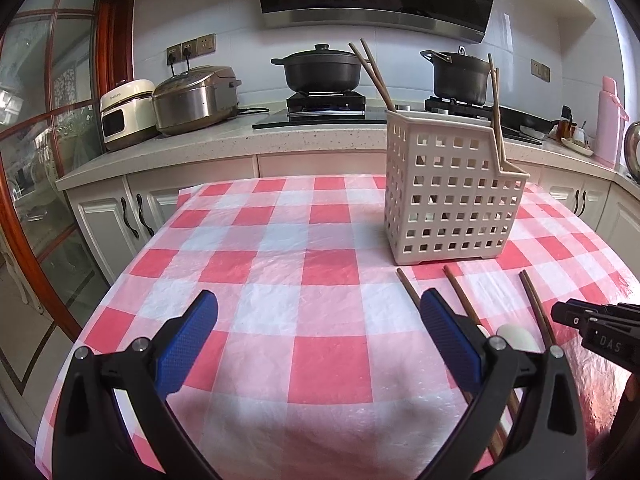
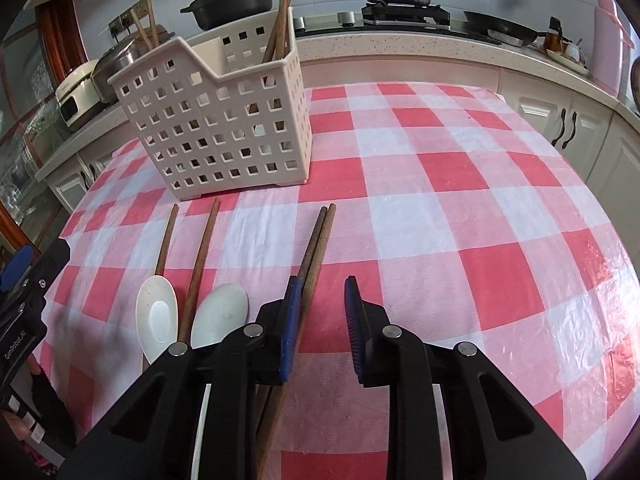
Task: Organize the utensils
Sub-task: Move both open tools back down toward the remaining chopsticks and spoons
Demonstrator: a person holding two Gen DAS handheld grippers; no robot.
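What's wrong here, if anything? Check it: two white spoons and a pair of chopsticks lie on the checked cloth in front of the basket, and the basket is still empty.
The basket is not empty: both views show wooden chopsticks already standing in it. The rest holds: two white spoons and the chopstick pair lie on the checked cloth before it.

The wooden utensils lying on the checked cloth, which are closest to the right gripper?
The pair of chopsticks lying side by side, right beside the right gripper; the two white-bowled spoons lie farther left.
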